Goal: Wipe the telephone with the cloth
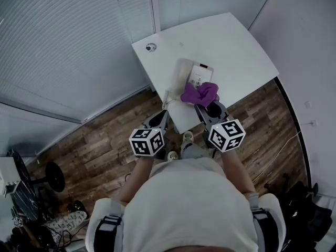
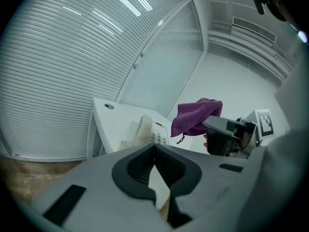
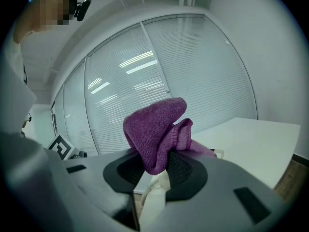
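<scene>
A: Where'd we get w/ the right tool (image 3: 157,163)?

B: It pinched the cloth (image 3: 153,129), raised over the telephone (image 1: 193,72) on the table (image 1: 236,46). Left tool (image 2: 154,148) was pressed together, empty. We judged the wiping hadn't begun; all of it was left.

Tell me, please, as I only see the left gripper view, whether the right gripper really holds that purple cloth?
Observer: Yes; in the right gripper view the right gripper's jaws are shut on the purple cloth, which bunches above them.
Operator: Is it over the telephone?
Observer: From the head view it overlaps the telephone's near right corner; contact I cannot tell.
Operator: And my left gripper?
Observer: It hangs at the white table's edge, left of the telephone.
</scene>
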Demonstrator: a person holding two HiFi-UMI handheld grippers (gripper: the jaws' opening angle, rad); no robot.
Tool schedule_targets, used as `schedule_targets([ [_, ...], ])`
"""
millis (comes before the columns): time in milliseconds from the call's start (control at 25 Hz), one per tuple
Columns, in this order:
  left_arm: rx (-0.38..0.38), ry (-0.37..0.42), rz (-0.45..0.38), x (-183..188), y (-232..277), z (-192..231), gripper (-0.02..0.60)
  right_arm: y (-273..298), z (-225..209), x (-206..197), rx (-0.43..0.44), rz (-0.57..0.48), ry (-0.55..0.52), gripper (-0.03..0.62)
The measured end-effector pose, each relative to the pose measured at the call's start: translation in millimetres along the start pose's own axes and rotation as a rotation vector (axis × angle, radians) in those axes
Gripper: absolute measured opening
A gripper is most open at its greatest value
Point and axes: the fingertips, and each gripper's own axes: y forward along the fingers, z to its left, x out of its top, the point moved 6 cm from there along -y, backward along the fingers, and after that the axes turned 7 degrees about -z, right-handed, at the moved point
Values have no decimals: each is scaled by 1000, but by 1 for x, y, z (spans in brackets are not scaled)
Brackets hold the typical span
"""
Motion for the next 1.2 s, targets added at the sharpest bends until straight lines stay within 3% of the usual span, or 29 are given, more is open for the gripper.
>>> schedule_targets([
  [680,83,14,5,30,71,-1,20,91,-95,33,19,30,-54,120],
  [1200,131,-9,-7,40,86,11,20,167,-123,29,17,86,-103,120],
])
